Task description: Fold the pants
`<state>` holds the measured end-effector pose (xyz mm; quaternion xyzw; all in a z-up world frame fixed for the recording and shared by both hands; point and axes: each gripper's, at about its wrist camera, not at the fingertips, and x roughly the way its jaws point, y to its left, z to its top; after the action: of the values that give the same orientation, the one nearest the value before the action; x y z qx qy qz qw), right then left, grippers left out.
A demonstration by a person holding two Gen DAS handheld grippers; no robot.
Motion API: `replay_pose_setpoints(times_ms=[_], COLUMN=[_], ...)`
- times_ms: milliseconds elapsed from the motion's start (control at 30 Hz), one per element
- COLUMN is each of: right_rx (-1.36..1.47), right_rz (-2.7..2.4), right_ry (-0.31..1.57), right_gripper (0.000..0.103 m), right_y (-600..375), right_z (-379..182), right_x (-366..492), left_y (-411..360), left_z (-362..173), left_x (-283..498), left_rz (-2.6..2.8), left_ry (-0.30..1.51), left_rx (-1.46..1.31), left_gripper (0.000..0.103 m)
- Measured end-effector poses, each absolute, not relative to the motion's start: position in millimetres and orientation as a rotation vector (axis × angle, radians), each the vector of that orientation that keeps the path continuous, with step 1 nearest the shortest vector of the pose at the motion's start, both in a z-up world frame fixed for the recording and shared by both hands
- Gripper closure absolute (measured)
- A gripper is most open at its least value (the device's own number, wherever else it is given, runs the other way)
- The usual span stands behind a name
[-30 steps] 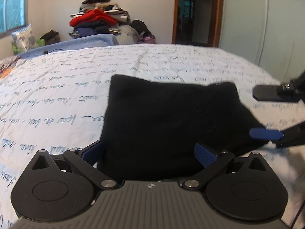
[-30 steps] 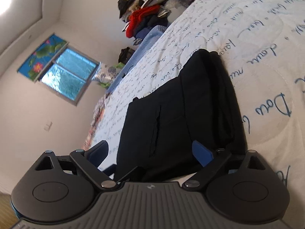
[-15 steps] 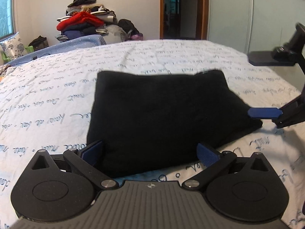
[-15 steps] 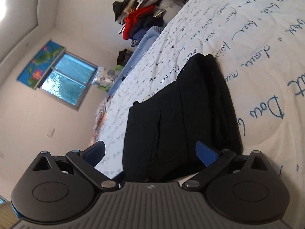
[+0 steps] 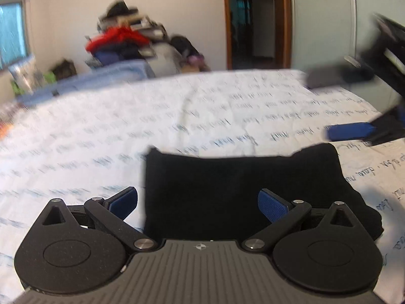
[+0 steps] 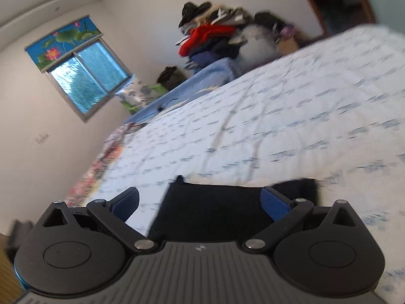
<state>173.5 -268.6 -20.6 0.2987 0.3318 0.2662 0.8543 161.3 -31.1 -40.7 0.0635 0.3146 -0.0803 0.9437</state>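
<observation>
The black pants [image 5: 243,185] lie folded into a compact rectangle on the white bedspread [image 5: 126,131] with blue script. My left gripper [image 5: 198,204] is open and empty, held above the fold's near edge. My right gripper [image 6: 201,202] is open and empty too, above the pants [image 6: 215,210] near their edge. The right gripper's fingers [image 5: 349,130] show at the right of the left wrist view, raised above the bed. Both views are motion-blurred.
A pile of clothes [image 5: 126,40] with a red garment stands beyond the bed's far side, next to a blue blanket [image 5: 101,78]. A doorway [image 5: 253,20] and a wardrobe [image 5: 329,25] stand at the back right. A window [image 6: 86,78] is on the left wall.
Both grippers have pulled back and risen away from the folded pants, which now sit lower in both views. The right gripper has swung from a tilted view to a more level one.
</observation>
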Motion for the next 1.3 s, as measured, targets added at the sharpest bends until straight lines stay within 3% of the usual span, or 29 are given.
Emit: replay_pose_setpoints(times_ms=[200, 467, 733, 967, 1300], right_rx=[0.697, 0.772, 0.374, 0.098, 0.045], right_rz=[0.453, 0.490, 0.262, 0.099, 0.080], right_ry=[0.911, 0.816, 0.566, 0.718, 0.705], right_gripper=[0.000, 0.000, 0.000, 0.000, 0.000], right_y=[-271.2, -288.1, -270.4, -240.7, -226.2], right_z=[-71.2, -67.9, -22.8, -69.1, -70.8], right_x=[225.4, 203.1, 78.1, 70.3, 62.3], left_y=[-34.8, -25.9, -15.1, -10.2, -5.9], left_z=[-69.7, -61.6, -43.0, -60.4, -67.5], left_x=[163.5, 161.5, 107.8, 98.5, 98.9], left_rz=[-0.194, -0.195, -0.090, -0.064, -0.041], left_ry=[0.708, 0.722, 0.694, 0.736, 0.733], left_rx=[0.118, 0.059, 0.036, 0.033, -0.005], left_gripper=[0.001, 0.002, 0.001, 0.000, 0.000])
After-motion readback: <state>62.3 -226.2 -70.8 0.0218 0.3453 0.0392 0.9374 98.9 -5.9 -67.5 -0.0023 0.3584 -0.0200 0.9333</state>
